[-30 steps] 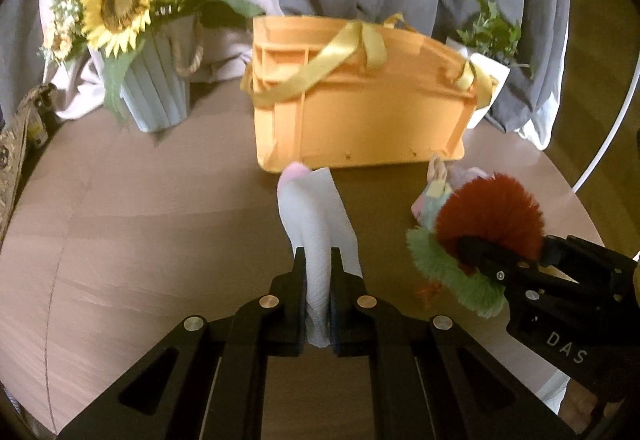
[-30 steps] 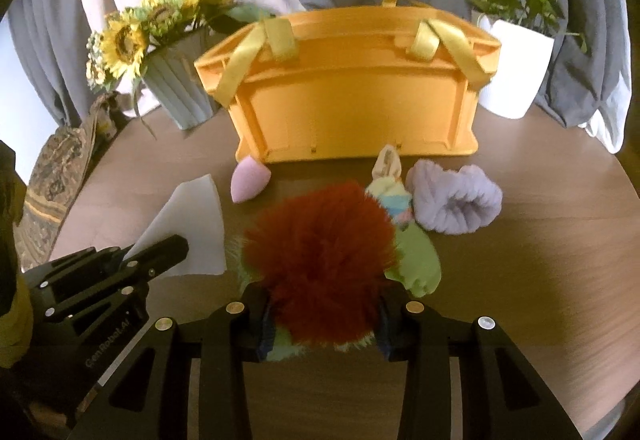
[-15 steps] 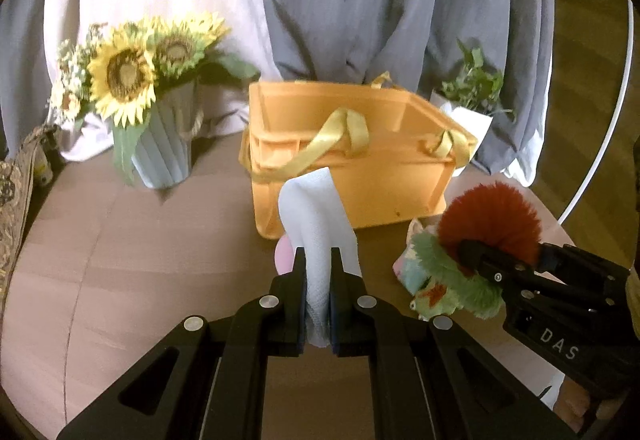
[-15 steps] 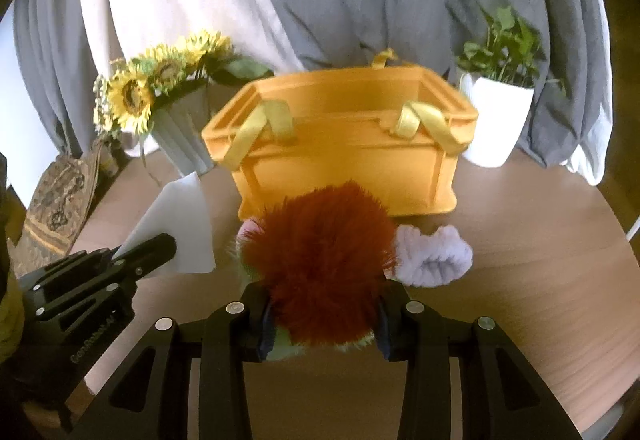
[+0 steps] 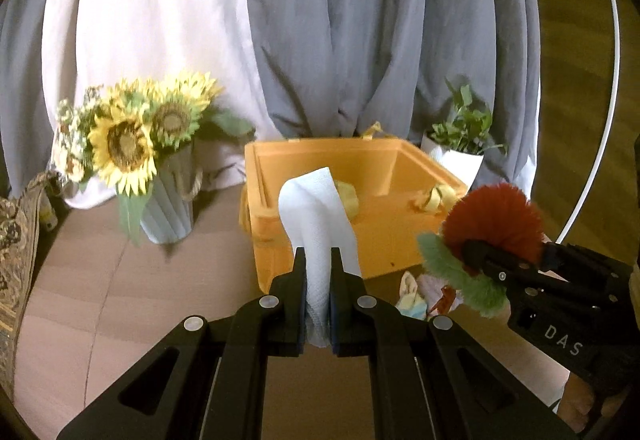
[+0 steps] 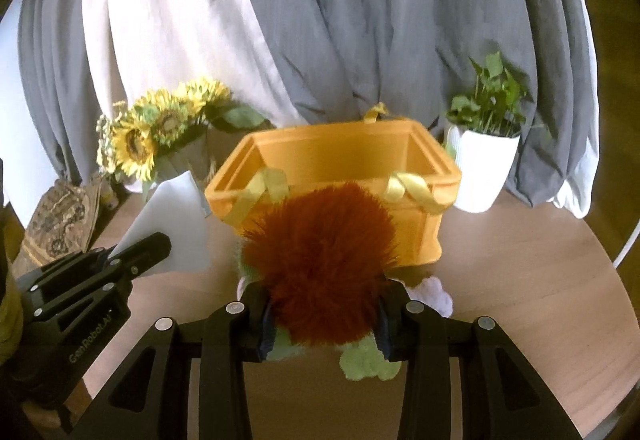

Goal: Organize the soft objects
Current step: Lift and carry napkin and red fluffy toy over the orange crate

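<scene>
My left gripper is shut on a white cloth and holds it up in front of the orange basket. My right gripper is shut on a fluffy red and green plush toy, raised before the basket. The toy and the right gripper show at the right in the left wrist view. The cloth and the left gripper show at the left in the right wrist view. A lilac plush and a pastel soft toy lie on the table by the basket.
The round wooden table carries a vase of sunflowers at the back left and a white potted plant at the back right. Grey and white curtains hang behind. The basket has yellow ribbon handles. A patterned cushion sits far left.
Both grippers have risen with their loads, and the basket's open inside has come into view. The pink soft piece by the basket has gone out of sight.
</scene>
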